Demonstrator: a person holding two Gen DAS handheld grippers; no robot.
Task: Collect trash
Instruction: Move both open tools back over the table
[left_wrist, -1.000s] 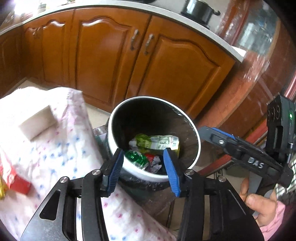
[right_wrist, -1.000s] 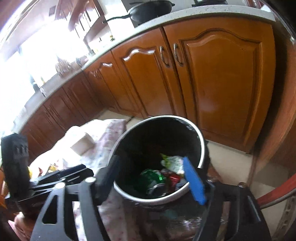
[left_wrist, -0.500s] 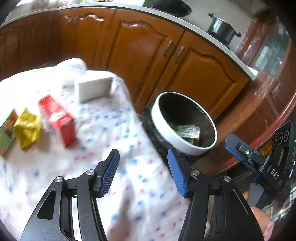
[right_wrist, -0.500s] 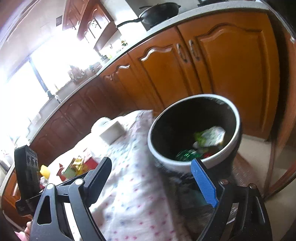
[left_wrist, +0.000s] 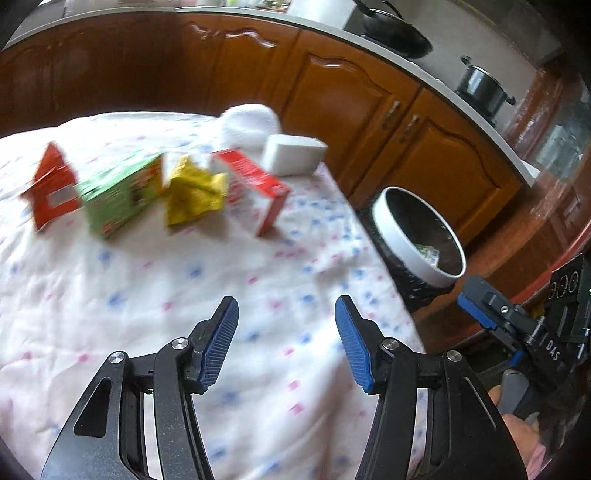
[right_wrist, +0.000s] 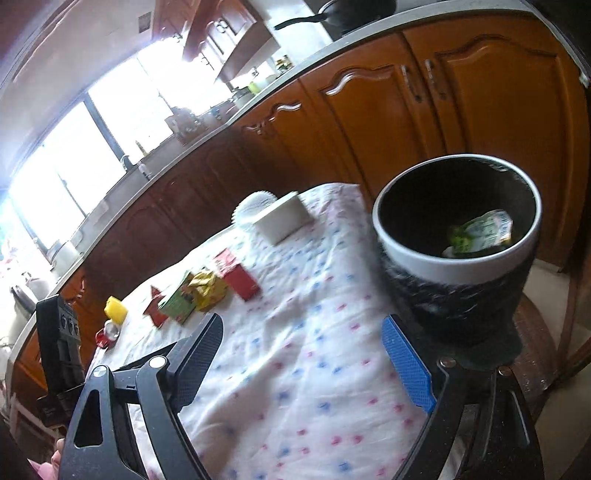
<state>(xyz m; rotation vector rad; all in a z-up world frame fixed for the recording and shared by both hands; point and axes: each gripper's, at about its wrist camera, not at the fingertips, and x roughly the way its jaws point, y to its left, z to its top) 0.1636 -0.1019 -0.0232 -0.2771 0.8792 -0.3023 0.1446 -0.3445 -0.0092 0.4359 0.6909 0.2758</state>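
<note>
Both hand-held grippers hang over the desk (left_wrist: 110, 295) with fingers spread, pinching nothing: the left hand-held gripper (left_wrist: 286, 343) and the right hand-held gripper (right_wrist: 303, 365). Trash sits in a row at the far side: a red carton (left_wrist: 53, 184) at the left, a green box (left_wrist: 120, 192), a crumpled yellow wrapper (left_wrist: 194, 192), then a red box (left_wrist: 255, 184) whose long axis runs from far left to near right. The bin (left_wrist: 391, 229) stands right of the desk, holding a green wrapper (right_wrist: 480, 232).
</note>
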